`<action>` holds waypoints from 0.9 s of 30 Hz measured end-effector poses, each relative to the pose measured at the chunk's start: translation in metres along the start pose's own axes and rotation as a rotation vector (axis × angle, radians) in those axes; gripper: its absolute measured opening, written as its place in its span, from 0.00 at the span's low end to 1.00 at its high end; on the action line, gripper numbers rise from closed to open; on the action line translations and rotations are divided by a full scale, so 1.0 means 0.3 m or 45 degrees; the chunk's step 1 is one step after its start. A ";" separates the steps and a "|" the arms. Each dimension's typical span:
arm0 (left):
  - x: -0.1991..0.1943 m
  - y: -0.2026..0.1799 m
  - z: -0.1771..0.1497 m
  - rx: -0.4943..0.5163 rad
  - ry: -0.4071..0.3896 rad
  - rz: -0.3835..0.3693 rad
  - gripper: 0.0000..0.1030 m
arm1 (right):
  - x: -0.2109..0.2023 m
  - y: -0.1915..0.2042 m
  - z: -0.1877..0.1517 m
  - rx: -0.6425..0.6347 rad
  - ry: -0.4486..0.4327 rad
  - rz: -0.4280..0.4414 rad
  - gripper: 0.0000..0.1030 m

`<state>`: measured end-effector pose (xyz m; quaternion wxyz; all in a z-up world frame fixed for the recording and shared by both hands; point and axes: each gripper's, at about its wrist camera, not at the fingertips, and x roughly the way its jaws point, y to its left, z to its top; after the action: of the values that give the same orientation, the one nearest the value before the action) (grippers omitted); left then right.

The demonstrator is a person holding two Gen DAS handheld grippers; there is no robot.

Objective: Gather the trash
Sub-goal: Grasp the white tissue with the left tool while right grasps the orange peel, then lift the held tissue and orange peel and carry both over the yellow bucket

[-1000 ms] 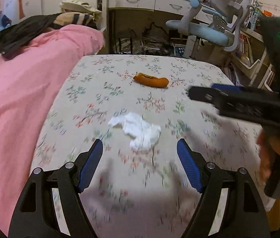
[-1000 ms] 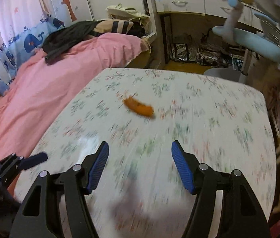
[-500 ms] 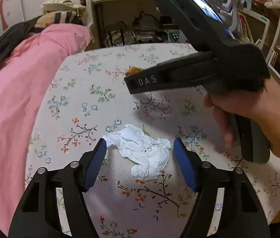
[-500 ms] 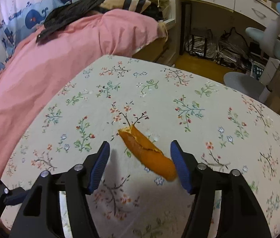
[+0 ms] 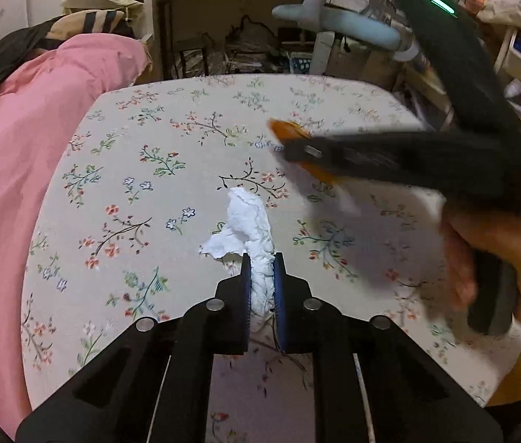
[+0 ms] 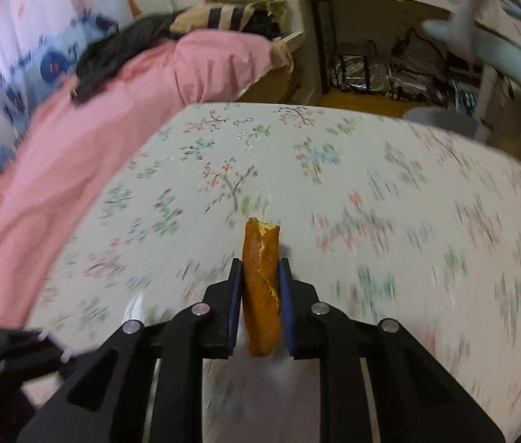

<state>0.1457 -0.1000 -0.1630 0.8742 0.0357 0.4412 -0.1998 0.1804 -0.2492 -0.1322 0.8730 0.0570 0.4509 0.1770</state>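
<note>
The white tissue point(image 5: 251, 229) is pinched between the left gripper's point(image 5: 261, 284) blue pads, its loose end trailing forward over the floral table point(image 5: 142, 170). The orange peel point(image 6: 260, 288) is clamped lengthwise in the right gripper point(image 6: 260, 280), above the table. A pink blanket point(image 5: 20, 140) lies to the left.

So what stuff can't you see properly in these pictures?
- Orange peel in the left wrist view: mostly hidden behind the blurred right claw.
- Tissue: its near end is pinched out of sight in the left claw.
- Floral tablecloth in the right wrist view: motion-blurred.
- No trash bin shows in either view.
</note>
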 end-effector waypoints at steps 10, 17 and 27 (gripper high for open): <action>-0.234 0.019 -0.091 -0.096 -0.124 -0.093 0.10 | -0.250 -0.034 -0.244 0.226 -0.063 0.075 0.19; -0.401 -0.051 -0.157 -0.057 -0.209 -0.005 0.10 | -0.403 0.023 -0.308 0.281 -0.175 0.143 0.19; -0.564 -0.151 -0.267 0.004 -0.282 0.093 0.10 | -0.504 0.060 -0.359 0.322 -0.284 0.199 0.19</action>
<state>-0.0222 -0.0687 -0.0735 0.9242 0.0308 0.3399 -0.1713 0.0086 -0.2935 -0.0746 0.8870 0.2205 0.3643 0.1786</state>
